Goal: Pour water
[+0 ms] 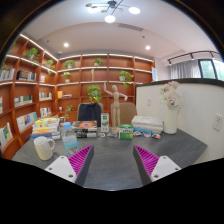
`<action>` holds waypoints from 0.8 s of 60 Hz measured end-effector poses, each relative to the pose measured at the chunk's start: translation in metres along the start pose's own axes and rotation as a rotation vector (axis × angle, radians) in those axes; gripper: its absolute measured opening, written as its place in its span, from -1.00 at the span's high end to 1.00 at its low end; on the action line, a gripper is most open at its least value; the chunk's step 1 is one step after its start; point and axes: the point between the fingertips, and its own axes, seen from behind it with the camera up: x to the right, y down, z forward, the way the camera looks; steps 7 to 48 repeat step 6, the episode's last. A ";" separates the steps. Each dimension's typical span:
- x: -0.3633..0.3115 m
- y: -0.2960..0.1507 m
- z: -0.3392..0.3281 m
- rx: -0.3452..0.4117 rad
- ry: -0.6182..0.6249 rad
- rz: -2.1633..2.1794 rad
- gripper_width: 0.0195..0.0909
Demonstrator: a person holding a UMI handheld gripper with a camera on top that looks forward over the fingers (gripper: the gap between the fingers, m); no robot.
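My gripper [113, 160] is open, its two magenta pads [80, 160] spread wide with only bare grey tabletop [110, 165] between them. A clear plastic water bottle [70, 140] stands just beyond the left finger. A white mug [43, 148] sits further left of it near the table's edge. Nothing is held.
Books and small boxes [90, 127] lie across the table's far side, with a white tissue box [147, 127] and a vase of flowers [171, 105] at the right. A wooden mannequin [116, 102] stands behind. Bookshelves [30, 90] line the back and left walls.
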 end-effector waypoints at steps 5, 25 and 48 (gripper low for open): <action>0.004 -0.003 -0.004 0.017 0.007 0.009 -0.69; 0.005 -0.004 -0.004 0.020 0.009 0.012 -0.69; 0.005 -0.004 -0.004 0.020 0.009 0.012 -0.69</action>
